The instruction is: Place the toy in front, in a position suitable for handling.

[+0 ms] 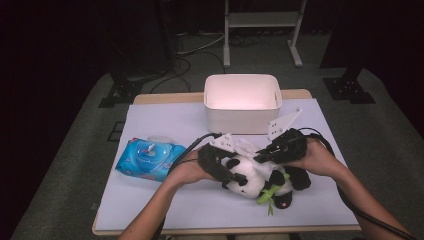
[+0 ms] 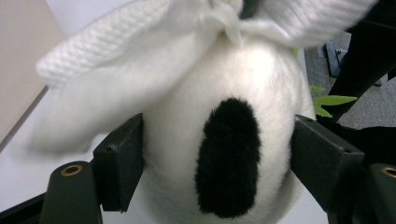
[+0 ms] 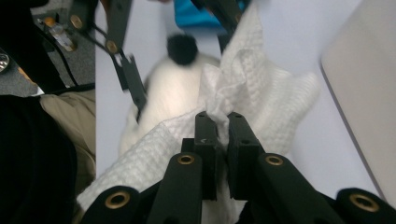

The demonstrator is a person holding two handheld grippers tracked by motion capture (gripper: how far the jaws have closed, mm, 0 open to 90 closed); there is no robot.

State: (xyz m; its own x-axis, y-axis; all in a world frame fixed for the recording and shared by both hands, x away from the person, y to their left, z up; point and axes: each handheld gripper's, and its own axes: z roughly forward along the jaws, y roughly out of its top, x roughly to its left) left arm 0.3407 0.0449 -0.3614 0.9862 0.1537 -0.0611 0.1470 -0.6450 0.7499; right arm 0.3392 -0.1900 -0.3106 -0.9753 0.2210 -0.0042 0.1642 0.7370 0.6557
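Tabletop: left tool [image 1: 231,176] clamps panda [image 1: 255,179]; right tool [image 1: 261,156] pinches cloth [image 3: 261,100].

A wooden table [image 1: 165,98] is standing on a grey floor [image 1: 70,150]. A white sheet [image 1: 165,120] is covering most of the table top. Behind the table, a white metal frame [image 1: 262,20] is standing on the floor, and black cables [image 1: 185,62] are lying near it. The back of the room is staying very dark, while light is shining on the table.
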